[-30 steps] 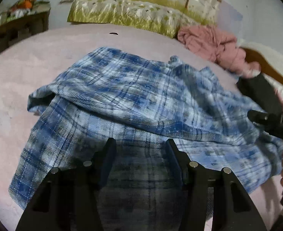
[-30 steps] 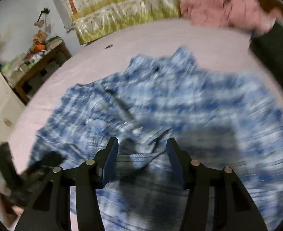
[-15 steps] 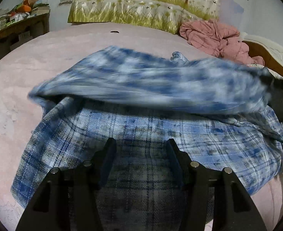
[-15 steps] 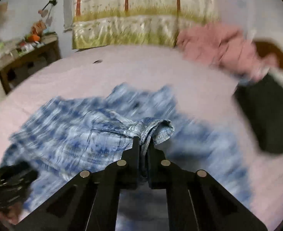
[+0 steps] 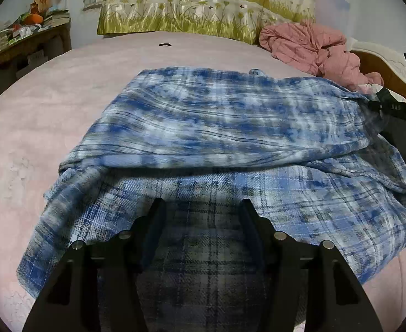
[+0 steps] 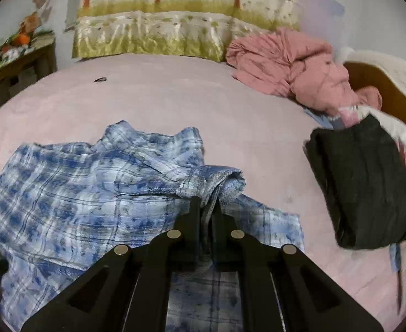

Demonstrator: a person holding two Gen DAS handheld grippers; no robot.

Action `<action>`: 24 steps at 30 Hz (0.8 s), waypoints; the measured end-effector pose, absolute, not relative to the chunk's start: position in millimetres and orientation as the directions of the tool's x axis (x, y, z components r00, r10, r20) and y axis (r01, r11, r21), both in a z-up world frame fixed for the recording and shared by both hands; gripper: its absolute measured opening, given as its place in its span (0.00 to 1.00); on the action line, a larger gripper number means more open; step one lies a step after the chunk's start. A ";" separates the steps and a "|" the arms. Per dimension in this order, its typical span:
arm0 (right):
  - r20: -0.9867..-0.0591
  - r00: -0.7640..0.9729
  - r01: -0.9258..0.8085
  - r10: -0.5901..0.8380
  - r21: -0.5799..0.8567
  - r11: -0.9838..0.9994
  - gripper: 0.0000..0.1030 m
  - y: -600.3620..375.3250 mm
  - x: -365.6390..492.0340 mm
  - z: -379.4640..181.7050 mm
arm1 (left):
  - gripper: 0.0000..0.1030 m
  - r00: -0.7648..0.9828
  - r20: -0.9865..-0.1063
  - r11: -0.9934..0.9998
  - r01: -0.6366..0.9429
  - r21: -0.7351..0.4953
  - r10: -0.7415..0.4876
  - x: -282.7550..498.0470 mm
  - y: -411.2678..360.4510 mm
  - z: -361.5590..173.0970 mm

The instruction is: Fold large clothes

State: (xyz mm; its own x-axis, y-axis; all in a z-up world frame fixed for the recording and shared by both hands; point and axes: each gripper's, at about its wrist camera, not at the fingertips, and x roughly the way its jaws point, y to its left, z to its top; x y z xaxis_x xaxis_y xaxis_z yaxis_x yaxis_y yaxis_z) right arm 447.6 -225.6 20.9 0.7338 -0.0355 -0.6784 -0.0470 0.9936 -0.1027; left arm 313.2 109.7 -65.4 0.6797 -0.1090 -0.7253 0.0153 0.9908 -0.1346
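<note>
The right gripper pinches the plaid shirt; the left gripper hovers spread; the lifted edge wants carrying flat across

both views are fisheye, each looking forward and steeply down along its own tool's two fingers, which fill the bottom of the frame. the left wrist view sits low and close over the plaid shirt at the near edge of the bed, facing the patterned pillow at the far end. the right wrist view faces the same way from further right — it takes in the folded dark garment. both share the shirt, the pink bedcover, the pillow, the crumpled pink cloth and the cluttered side table at far left — and each catches the other tool at its edge.
</note>
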 end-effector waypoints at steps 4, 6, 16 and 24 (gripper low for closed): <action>-0.671 0.737 -0.012 -0.081 -0.132 0.991 0.14 -236.5 447.9 19.9 | 0.56 0.681 -0.724 0.990 0.018 -0.138 -0.113 312.2 111.7 -64.7; -0.667 0.732 0.016 -0.138 -0.186 0.983 0.41 -239.3 439.5 15.2 | 0.64 0.683 -0.712 0.982 0.044 -0.182 -0.163 310.3 114.7 -62.8; -0.621 0.784 0.035 0.009 0.059 0.998 0.81 -303.7 306.6 21.5 | 0.71 0.781 -0.601 0.981 0.076 -0.176 -0.169 273.8 107.5 -29.0; -0.603 0.795 0.081 0.067 0.215 0.973 0.90 -334.2 217.4 7.9 | 0.80 0.749 -0.595 0.932 0.085 -0.353 -0.294 232.9 99.1 -23.0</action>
